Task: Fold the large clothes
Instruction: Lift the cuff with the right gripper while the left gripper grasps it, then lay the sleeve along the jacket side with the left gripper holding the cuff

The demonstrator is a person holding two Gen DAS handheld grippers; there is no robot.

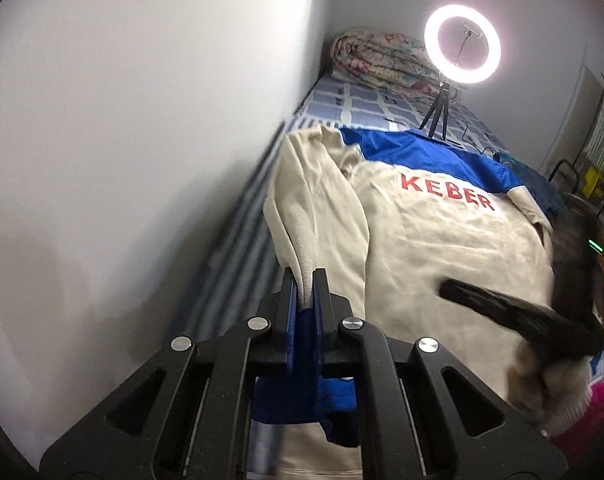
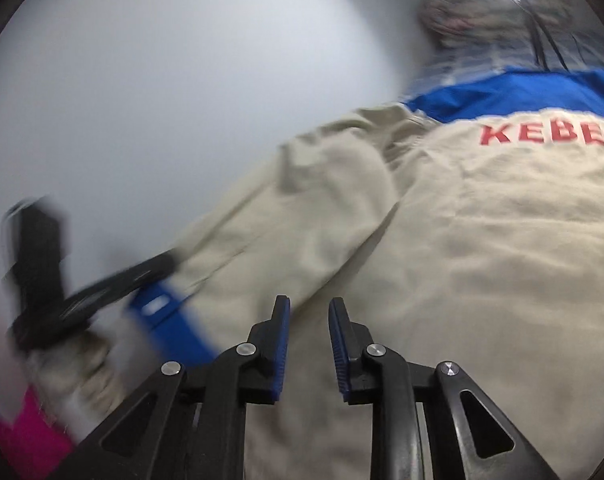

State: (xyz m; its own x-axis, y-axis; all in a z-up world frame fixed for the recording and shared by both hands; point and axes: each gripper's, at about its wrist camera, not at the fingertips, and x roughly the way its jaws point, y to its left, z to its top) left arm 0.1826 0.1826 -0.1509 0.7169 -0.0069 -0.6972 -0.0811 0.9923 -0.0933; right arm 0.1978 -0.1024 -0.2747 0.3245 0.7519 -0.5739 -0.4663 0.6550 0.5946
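Observation:
A beige jacket (image 1: 441, 248) with a blue yoke and red "KEBER" lettering lies back-up on the bed. My left gripper (image 1: 303, 276) is shut on its left sleeve (image 1: 317, 208), lifted off the bed, and the blue cuff (image 1: 302, 404) hangs under the jaws. In the right wrist view the jacket (image 2: 481, 240) fills the frame. My right gripper (image 2: 309, 304) hovers over its lower back, jaws a little apart with nothing between them. The left gripper (image 2: 158, 264) is a blur at the left, holding the sleeve near the cuff (image 2: 170, 320). The right gripper (image 1: 461, 296) shows blurred over the jacket's right side.
A white wall (image 1: 142, 120) runs along the bed's left edge. At the far end of the blue checked sheet (image 1: 361, 104) stand a lit ring light (image 1: 429, 40) on a small tripod (image 1: 437, 112) and a rolled floral quilt (image 1: 381, 60). Pink fabric (image 1: 597, 404) lies at the lower right.

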